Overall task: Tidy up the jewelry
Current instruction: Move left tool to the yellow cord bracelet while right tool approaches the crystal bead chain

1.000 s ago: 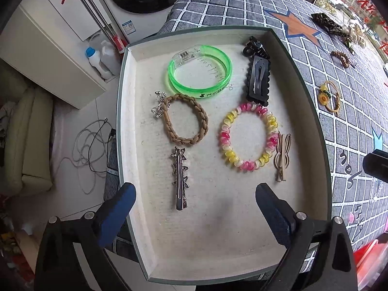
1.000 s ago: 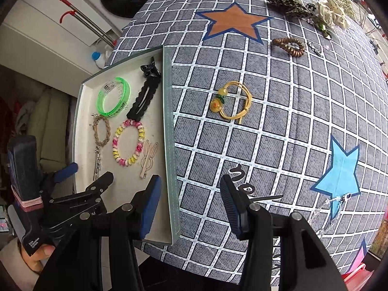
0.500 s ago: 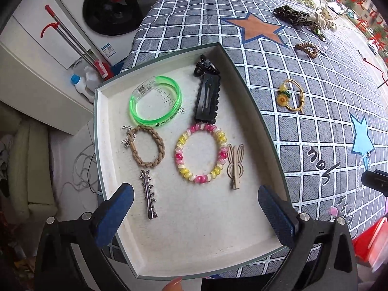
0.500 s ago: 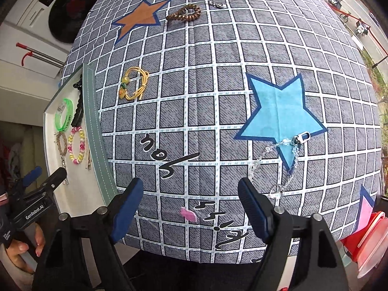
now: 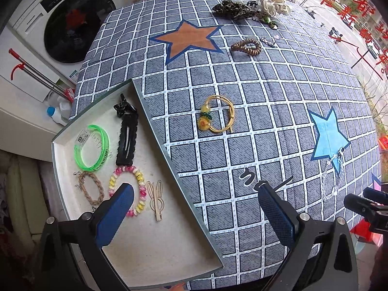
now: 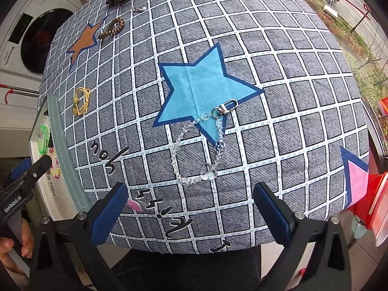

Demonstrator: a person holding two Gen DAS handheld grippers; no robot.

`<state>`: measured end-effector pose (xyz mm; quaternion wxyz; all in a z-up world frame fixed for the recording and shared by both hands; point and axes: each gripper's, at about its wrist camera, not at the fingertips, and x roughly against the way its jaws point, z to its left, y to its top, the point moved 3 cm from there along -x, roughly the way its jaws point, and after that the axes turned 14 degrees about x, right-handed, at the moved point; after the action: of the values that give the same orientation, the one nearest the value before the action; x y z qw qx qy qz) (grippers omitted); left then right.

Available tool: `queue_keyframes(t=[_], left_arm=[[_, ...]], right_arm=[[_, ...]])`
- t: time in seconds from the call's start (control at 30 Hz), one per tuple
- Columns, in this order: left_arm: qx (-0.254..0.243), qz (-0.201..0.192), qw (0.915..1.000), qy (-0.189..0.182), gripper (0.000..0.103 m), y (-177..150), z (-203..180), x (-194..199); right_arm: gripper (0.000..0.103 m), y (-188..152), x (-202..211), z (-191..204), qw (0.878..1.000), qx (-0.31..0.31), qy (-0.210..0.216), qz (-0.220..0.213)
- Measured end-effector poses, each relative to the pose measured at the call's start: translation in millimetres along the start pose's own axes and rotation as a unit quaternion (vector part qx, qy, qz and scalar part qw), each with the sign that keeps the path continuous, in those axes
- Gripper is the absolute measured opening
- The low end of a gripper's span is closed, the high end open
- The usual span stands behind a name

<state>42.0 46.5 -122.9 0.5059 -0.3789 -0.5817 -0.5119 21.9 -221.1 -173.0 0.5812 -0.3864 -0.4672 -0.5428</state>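
My left gripper (image 5: 194,194) hangs open and empty over the right rim of the grey-green tray (image 5: 155,133). In the tray lie a green bangle (image 5: 93,149), a black clip (image 5: 126,143), a braided brown bracelet (image 5: 93,189), a pink-and-yellow bead bracelet (image 5: 139,184) and a wooden rabbit clip (image 5: 156,198). A yellow flower hair tie (image 5: 218,118) lies on the checked cloth. My right gripper (image 6: 190,191) points down at the cloth, its jaws opening with nothing between them. A clear bead chain (image 6: 194,150) with a metal clasp lies just beyond its fingertips, on the blue star.
A brown spiral hair tie (image 5: 247,47), a leopard scrunchie (image 5: 232,9) and small charms lie at the table's far end. A washing machine (image 5: 68,24) stands behind on the left. Red containers (image 6: 378,206) sit past the right table edge. A small pink piece (image 6: 134,205) lies near my right gripper's left finger.
Both grippers have swung rightward. The left went from above the tray's middle to its right rim. The right crossed the cloth to the clear bead chain, and its jaws spread wider.
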Motion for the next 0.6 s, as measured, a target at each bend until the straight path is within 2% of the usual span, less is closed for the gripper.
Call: queue_keyframes(t=[0.17, 0.33, 0.6], left_arm=[[-0.015, 0.023, 0.9996, -0.009, 0.103, 0.7, -21.5, -12.2], [-0.028, 0.019, 0.9994, -0.007, 0.103, 5.3, -37.8, -15.5], [-0.023, 0.006, 0.9997, 0.006, 0.103, 33.7, -48.1, -29.4]], right_arm=[[0.103, -7.0, -2.9, -21.4, 1.000, -0.022, -0.004, 0.009], [0.103, -10.2, -5.6, -38.2, 0.999, -0.035, -0.005, 0.016], [0.103, 1.2, -13.9, -43.5, 0.999, -0.030, 0.005, 0.016]])
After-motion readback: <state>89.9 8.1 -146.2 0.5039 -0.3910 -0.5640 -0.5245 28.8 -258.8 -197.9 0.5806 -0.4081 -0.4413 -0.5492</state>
